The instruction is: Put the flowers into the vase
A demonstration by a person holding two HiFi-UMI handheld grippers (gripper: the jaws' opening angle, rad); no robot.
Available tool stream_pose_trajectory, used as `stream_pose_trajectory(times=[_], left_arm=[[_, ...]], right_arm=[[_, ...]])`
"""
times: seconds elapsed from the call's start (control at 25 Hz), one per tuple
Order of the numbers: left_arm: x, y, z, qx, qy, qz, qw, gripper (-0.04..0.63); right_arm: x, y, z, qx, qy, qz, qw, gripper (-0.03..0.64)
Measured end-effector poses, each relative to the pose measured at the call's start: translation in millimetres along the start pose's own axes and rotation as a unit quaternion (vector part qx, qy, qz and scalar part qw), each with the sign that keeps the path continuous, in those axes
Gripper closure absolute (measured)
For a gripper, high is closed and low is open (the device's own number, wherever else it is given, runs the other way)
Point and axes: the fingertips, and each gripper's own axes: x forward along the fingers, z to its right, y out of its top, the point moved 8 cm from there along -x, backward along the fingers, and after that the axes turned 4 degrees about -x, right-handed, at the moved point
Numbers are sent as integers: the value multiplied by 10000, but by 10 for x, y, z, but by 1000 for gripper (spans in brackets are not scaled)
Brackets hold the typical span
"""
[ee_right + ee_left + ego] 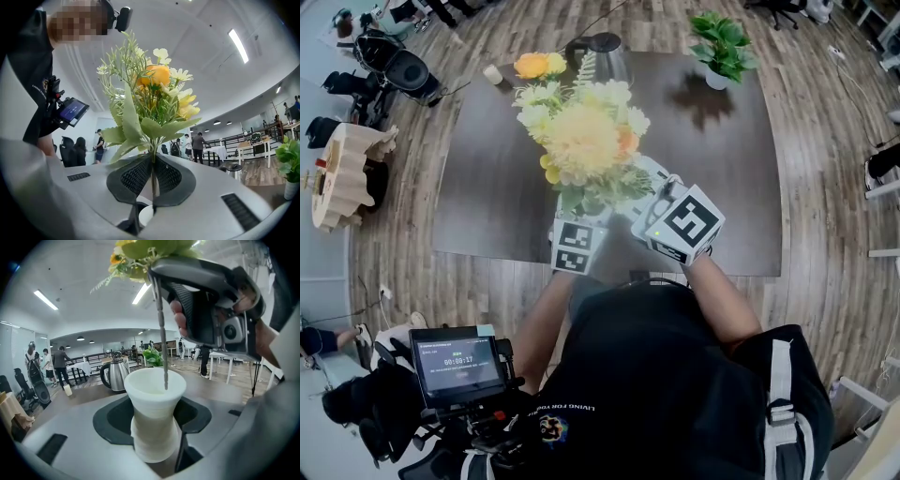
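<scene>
- Here's the black short-sleeved cotton T-shirt (647, 375), with a line of small white lettering (577, 407) across it and a round multicoloured logo (551, 428) just beside that.
- A pale grey webbing strap (778, 394) with a buckle runs over black fabric at the shoulder.
- The grey-shelled left gripper (153, 413) has smooth black rounded pads and carries a white cube with black square markers (578, 246).
- The grey-shelled right gripper (152, 161) has black mesh-textured pads, and its bigger white marker cube (687, 223) shows a tiny green light (657, 233).
- A small black camera (123, 18) sits up on the head.
</scene>
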Motion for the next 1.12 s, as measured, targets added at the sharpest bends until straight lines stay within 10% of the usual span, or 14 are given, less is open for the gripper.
stream_pose_trajectory(times=[0.72,1.12], left_arm=[[-32,89,-104,-7,99,111,9999,351],[-58,50,-226,-173,288,109,9994,351]], right_arm=[[28,-367,-109,-114,145,-821,9965,583],[16,-575,-116,31,182,-1373,9904,432]])
